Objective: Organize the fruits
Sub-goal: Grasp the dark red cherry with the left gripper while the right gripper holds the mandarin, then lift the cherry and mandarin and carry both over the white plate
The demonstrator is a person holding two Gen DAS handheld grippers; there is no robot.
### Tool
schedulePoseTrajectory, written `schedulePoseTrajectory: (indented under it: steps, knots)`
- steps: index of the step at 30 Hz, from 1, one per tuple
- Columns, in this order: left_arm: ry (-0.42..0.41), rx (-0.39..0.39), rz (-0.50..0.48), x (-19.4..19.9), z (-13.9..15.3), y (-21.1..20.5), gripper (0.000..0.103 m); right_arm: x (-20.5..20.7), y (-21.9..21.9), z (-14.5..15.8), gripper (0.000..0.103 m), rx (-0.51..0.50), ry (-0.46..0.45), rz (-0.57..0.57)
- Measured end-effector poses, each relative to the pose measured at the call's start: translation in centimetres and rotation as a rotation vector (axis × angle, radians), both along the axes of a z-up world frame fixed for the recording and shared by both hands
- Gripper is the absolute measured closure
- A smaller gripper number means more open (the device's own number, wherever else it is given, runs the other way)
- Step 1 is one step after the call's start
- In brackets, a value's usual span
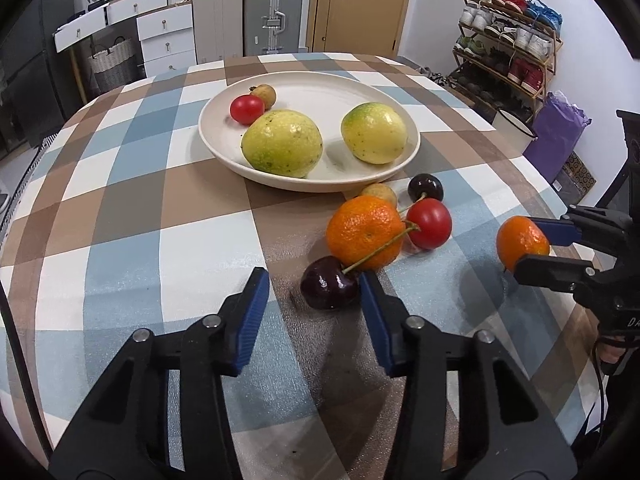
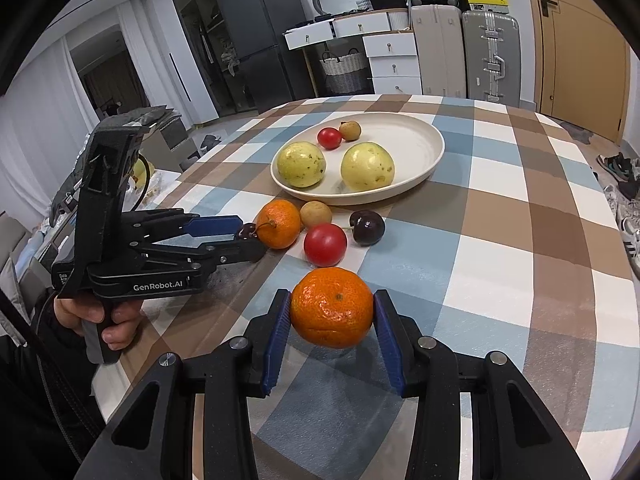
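A cream plate (image 1: 400, 104) (image 2: 424, 128) holds two yellow-green passion fruits (image 1: 282, 143) (image 1: 374, 133), a cherry tomato (image 1: 247, 109) and a longan (image 1: 265, 91). On the cloth near the plate lie a mandarin (image 1: 362, 232), a cherry tomato (image 1: 430, 223), a longan (image 1: 380, 192) and two dark cherries (image 1: 330, 283) (image 1: 425, 187). My left gripper (image 1: 314, 286) (image 2: 248, 236) is open with the near cherry between its fingertips. My right gripper (image 2: 331, 312) (image 1: 524, 240) is shut on a second mandarin (image 2: 332, 308), held just above the table.
The table has a checked brown, blue and white cloth (image 1: 120, 208). Behind it stand drawers (image 1: 164, 36), suitcases (image 1: 272, 12) and a door. A shoe rack (image 1: 508, 52) and a purple bag (image 1: 556, 132) are at the right.
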State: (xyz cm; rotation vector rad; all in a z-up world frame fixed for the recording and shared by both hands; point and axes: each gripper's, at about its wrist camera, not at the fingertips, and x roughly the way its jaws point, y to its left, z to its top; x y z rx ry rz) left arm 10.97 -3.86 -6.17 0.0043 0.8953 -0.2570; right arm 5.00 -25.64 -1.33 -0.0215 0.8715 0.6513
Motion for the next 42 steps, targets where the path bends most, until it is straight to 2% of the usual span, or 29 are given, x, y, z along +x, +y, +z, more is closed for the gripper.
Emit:
schedulePoseTrajectory:
  steps: [1,3,4,14,22,33,42]
  knots:
    - [-0.002,-0.003,-0.003,-0.1,0.0,0.0,0.067,0.0,0.0,0.0,0.061,0.001,0.001,0.0]
    - [-0.004,-0.01,-0.011,-0.1,0.1,0.1,0.078,0.0,-0.1,0.1,0.061,0.002,-0.001,-0.001]
    - [-0.004,-0.012,-0.015,-0.2,0.1,0.1,0.078,0.0,0.0,0.1,0.061,0.0,-0.002,0.0]
    - [-0.027,-0.044,-0.011,-1.3,0.8,0.7,0.078,-0.2,-0.1,1.2,0.061,-0.011,-0.024,-0.011]
    - [-0.086,-0.072,0.017,-2.4,3.0,1.7,0.078,0.0,0.2,2.3,0.061,0.0,-0.054,-0.015]
    - [-0.172,-0.073,0.055,-3.0,6.1,2.4,0.078,1.4,-0.3,4.7,0.061,0.061,-0.117,-0.037]
    - [-0.196,-0.057,0.062,-2.1,7.1,1.9,0.078,3.9,-0.3,5.9,0.061,0.114,-0.13,-0.063]
